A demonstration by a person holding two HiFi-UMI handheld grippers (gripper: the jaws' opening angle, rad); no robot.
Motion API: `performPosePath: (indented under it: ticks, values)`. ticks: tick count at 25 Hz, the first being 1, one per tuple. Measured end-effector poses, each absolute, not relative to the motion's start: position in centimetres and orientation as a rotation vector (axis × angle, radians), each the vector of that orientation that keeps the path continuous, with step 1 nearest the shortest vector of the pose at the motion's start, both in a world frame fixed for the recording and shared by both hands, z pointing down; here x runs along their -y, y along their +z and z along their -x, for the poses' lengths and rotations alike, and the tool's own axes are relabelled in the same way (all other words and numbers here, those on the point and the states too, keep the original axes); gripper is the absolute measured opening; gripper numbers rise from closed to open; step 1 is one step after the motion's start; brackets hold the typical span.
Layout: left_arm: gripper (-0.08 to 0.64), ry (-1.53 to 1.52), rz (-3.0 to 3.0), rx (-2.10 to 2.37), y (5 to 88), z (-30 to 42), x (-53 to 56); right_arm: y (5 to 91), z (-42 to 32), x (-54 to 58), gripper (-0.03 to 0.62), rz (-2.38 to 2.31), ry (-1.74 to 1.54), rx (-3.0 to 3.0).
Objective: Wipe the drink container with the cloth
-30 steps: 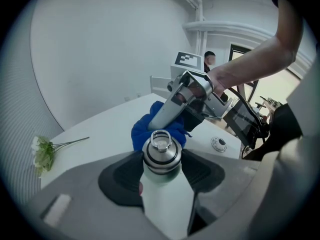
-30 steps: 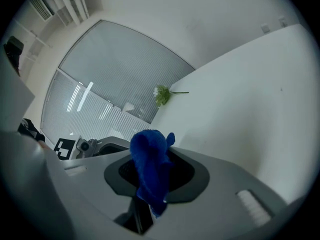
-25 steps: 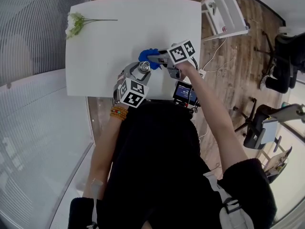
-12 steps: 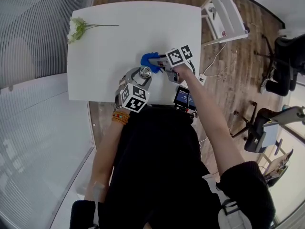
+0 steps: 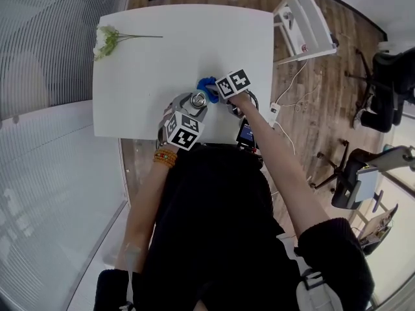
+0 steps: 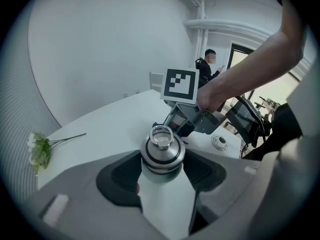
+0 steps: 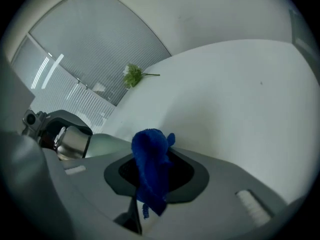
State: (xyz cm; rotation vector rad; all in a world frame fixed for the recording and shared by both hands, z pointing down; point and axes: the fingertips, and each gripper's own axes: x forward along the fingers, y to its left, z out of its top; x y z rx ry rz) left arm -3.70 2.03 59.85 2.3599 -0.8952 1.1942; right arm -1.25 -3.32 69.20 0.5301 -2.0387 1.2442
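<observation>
We look down on a white table [image 5: 162, 63] with rounded corners, standing on a brown wooden plank floor [image 5: 311, 109]. To the table's left run grey slatted blinds [image 5: 45, 44], and in the right gripper view bright streaks of light lie across them. Just off the table's far right corner stands a white chair [image 5: 305, 18]. White cables [image 5: 295, 76] trail over the floor right of the table, and farther right sit black office chairs [image 5: 389, 76]. Beyond the table, the left gripper view shows a plain white wall [image 6: 100, 49], a dark-framed doorway [image 6: 242, 66] and a person [image 6: 205, 66] standing near it.
</observation>
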Motion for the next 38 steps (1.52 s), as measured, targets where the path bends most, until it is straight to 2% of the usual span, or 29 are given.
performPosePath:
  ticks: [5, 10, 18, 20, 22, 23, 26, 28, 29, 30, 34, 38]
  values:
    - [0.302, 1.038, -2.350, 1.053, 57.9, 3.2, -0.8, 69.2, 1.0, 3.6, 0.112, -0.541, 1.254, 2.048]
    - [0.262, 1.080, -2.448, 1.012, 57.8, 3.0, -1.2, 66.2, 0.4, 4.8, 0.120, -0.586, 1.424, 2.173]
    - [0.253, 1.402, -2.891, 0.066, 58.0, 2.3, -3.4, 60.6, -0.1, 5.9, 0.121, -0.499, 1.470, 2.350]
    - [0.257, 1.420, -2.877, 0.118, 57.8, 2.7, -2.7, 59.9, 0.0, 5.9, 0.121, -0.483, 1.444, 2.372]
    - [0.312, 1.366, -2.817, 0.303, 57.3, 3.0, -2.2, 59.2, -0.2, 6.1, 0.121, -0.486, 1.422, 2.389]
    - [0.316, 1.297, -2.768, 0.422, 57.0, 3.1, -2.1, 58.9, -0.3, 6.2, 0.121, -0.487, 1.417, 2.399]
    - [0.316, 1.025, -2.539, 0.790, 56.4, 3.2, -2.1, 57.8, -0.4, 6.2, 0.121, -0.477, 1.432, 2.432]
    - [0.316, 0.962, -2.410, 0.943, 57.0, 3.4, -2.2, 57.1, -0.4, 6.3, 0.123, -0.479, 1.423, 2.448]
    - [0.301, 0.967, -2.379, 0.992, 57.4, 3.4, -2.2, 56.9, -0.3, 6.3, 0.121, -0.477, 1.416, 2.455]
    - [0.254, 0.980, -2.370, 1.023, 57.7, 3.3, -2.2, 56.6, -0.3, 6.3, 0.121, -0.471, 1.409, 2.462]
    - [0.244, 1.024, -2.453, 0.951, 58.0, 3.3, -2.3, 55.5, 0.1, 6.1, 0.122, -0.381, 1.386, 2.493]
    - [0.242, 1.082, -2.661, 0.591, 58.0, 3.2, -2.6, 54.7, 0.2, 5.4, 0.121, -0.262, 1.376, 2.494]
